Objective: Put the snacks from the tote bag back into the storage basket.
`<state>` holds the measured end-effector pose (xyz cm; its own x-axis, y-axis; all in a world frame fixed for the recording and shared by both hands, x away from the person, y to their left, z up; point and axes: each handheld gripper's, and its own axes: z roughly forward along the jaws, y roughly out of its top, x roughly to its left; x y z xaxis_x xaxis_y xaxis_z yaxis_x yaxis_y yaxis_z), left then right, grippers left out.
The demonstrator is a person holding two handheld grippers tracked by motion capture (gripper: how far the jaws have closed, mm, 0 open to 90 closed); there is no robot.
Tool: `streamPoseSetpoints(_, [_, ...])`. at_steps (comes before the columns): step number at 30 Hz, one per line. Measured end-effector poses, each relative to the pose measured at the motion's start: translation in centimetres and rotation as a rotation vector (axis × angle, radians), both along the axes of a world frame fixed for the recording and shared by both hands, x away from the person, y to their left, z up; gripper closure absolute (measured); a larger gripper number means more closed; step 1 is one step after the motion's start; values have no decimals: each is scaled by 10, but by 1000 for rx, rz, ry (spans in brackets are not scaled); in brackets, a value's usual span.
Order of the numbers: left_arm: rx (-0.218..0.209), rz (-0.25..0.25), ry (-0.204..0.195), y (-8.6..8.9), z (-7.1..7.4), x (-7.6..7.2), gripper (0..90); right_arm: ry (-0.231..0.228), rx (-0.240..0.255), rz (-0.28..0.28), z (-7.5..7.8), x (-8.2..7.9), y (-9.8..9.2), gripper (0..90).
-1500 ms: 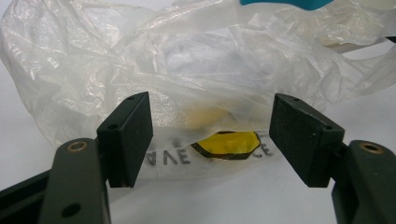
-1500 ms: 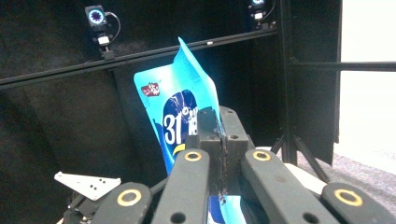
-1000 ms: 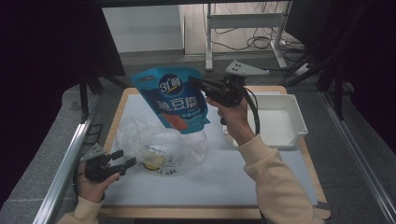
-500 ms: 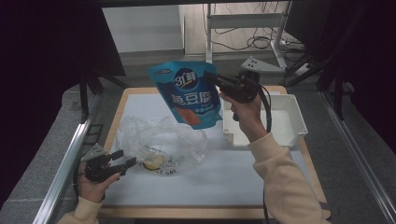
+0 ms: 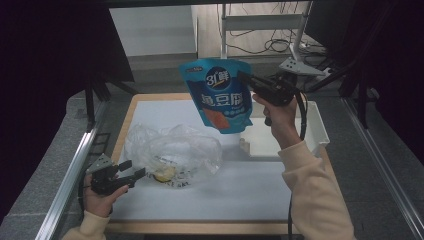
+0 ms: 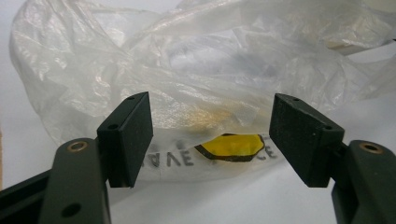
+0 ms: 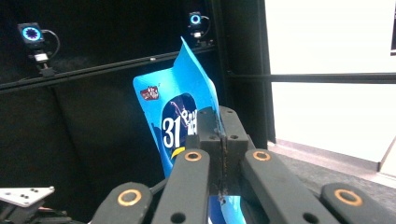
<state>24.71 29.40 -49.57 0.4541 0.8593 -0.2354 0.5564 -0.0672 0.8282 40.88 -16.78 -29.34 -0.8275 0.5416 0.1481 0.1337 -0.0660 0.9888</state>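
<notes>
Two claws work here: the right claw (image 5: 246, 80) pinches the blue pouch (image 5: 220, 95) high above the worktop's (image 5: 250, 195) far edge, long axis hanging downward, beside the white tray (image 5: 315, 130). Near the left edge, the left claw (image 5: 137, 169) is spread, facing the clear plastic bag (image 5: 172, 150).

right claw (image 7: 219, 140) jaws cover the blue pouch (image 7: 180, 121) edge they pinch; pouch bottom cut off at 6 o'clock. yellow item (image 6: 229, 147) veiled by the clear plastic bag (image 6: 187, 70), identity unreadable; bag print partly legible, bag cropped at 12 o'clock.
</notes>
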Motion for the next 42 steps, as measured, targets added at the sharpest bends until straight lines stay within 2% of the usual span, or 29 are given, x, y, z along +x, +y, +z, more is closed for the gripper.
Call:
streamPoseSetpoints(16, [3,-5,12,-2,-2,2,302,-8,9,-82,0,7,-46,892])
streamPoseSetpoints(25, [4,-6,12,-2,-2,2,302,-8,22,-116,0,8,-62,892])
streamPoseSetpoints(42, [3,-7,12,-2,-2,2,302,13,3,-192,-3,21,-90,892])
